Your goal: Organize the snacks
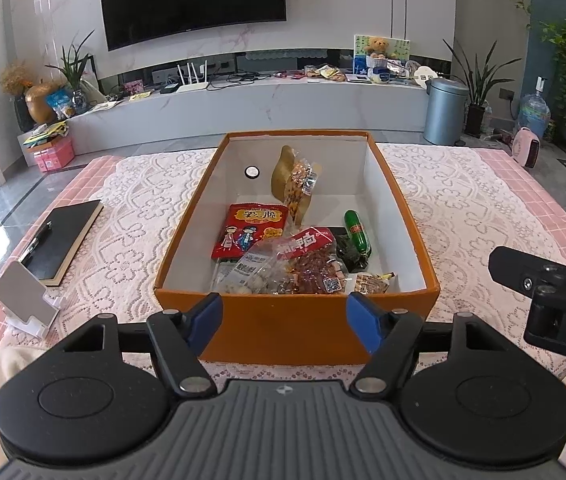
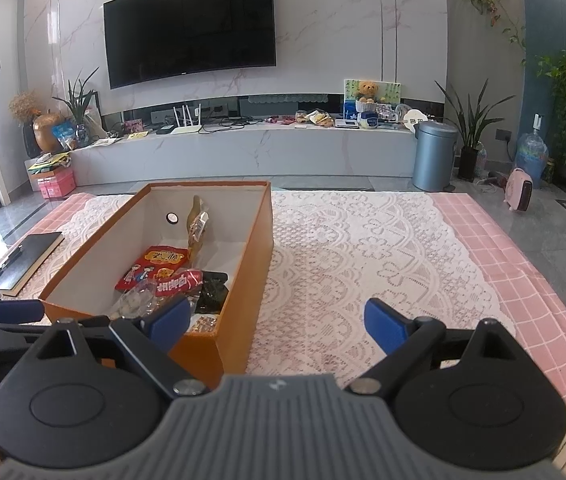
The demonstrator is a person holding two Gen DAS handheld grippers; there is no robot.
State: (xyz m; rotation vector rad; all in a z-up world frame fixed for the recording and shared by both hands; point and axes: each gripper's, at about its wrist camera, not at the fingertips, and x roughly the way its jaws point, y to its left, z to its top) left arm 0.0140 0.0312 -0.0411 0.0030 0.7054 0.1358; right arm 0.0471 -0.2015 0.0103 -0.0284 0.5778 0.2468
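An orange box (image 1: 283, 322) with a white inside stands on the lace-covered table; it also shows in the right wrist view (image 2: 243, 292). It holds several snacks: a red packet (image 1: 249, 232), a green sausage (image 1: 357, 230), a clear bag with a red label (image 1: 307, 264), a yellow-brown pouch (image 1: 295, 184). My left gripper (image 1: 285, 316) is open and empty just before the box's near wall. My right gripper (image 2: 279, 322) is open and empty, to the right of the box over the lace cloth.
A black notebook with a pen (image 1: 61, 238) and a white phone stand (image 1: 27, 300) lie left of the box. The right gripper's body (image 1: 555, 288) shows at the right in the left wrist view. A TV bench (image 2: 243, 152) and a bin (image 2: 435, 156) stand beyond.
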